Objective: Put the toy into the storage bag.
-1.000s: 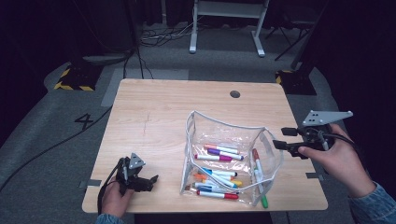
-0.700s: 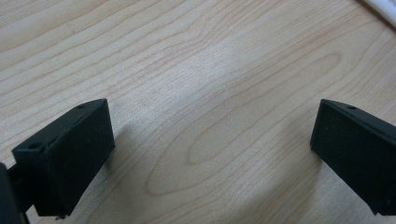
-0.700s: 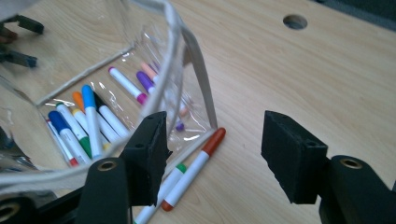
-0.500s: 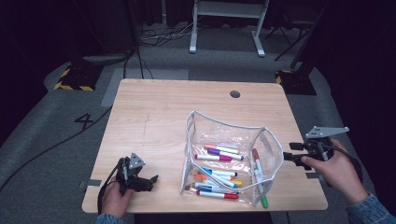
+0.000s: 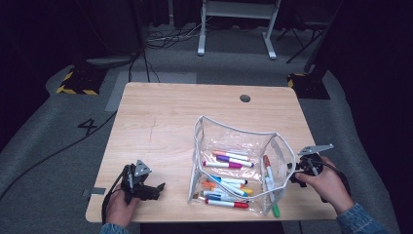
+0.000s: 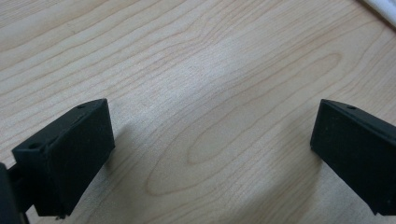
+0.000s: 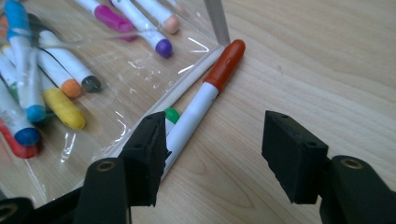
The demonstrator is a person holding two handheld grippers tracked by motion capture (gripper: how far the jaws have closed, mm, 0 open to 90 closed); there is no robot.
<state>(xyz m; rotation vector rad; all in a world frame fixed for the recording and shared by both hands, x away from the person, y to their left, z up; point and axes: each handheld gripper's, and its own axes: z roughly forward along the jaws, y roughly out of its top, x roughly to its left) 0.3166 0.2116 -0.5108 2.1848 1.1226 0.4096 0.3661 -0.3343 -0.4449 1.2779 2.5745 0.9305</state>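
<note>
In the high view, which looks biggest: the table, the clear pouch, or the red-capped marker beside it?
1. Table, by far.
2. Clear pouch.
3. Red-capped marker, the smallest, lying against the pouch's right side.

Wooden table (image 5: pixel 170 117), marker pouch (image 5: pixel 234 165) (clear), red-capped marker (image 7: pixel 205 93)

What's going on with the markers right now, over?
Both grippers open, empty: left gripper low over bare table, right gripper by the red-capped marker. Marker lies outside the clear pouch, against its edge. Nothing blocking.
</note>
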